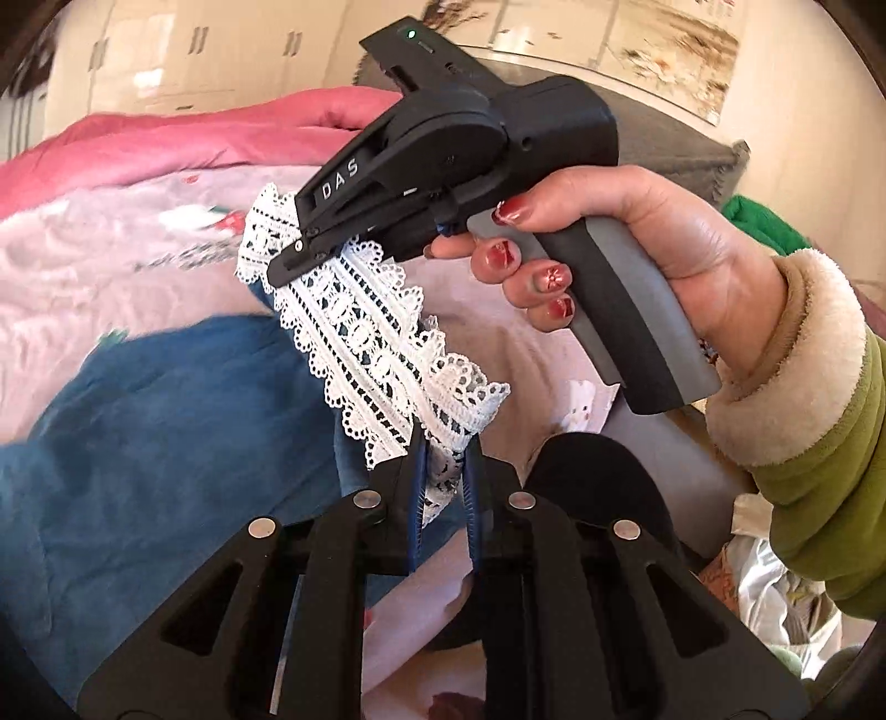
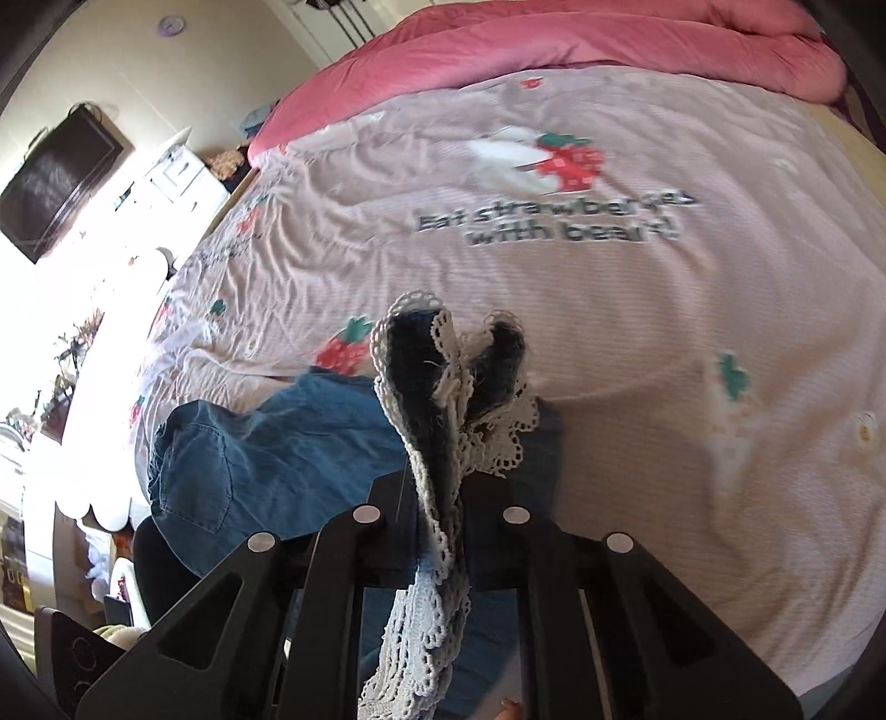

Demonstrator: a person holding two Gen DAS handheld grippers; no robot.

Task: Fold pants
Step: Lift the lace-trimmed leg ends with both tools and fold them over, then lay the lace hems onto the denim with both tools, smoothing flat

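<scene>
The left gripper (image 1: 446, 476) is clamped on the white lace hem (image 1: 376, 332) of the blue denim pants (image 1: 166, 443), and the right gripper (image 2: 437, 498) pinches the same hem further along, stretching it taut. The person's right hand (image 1: 626, 243) grips the handle. Beneath lies the pink strawberry-print bedsheet (image 2: 637, 332), with a rumpled pink quilt (image 2: 554, 50) beyond.

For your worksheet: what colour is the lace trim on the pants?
White lace trim, clearest in the left wrist view.

Pink quilt (image 2: 554, 44) on bed w/ strawberry-print sheet (image 2: 637, 343), wall-mounted TV (image 2: 55, 183), cream cabinets (image 1: 183, 50), bright daylight
</scene>
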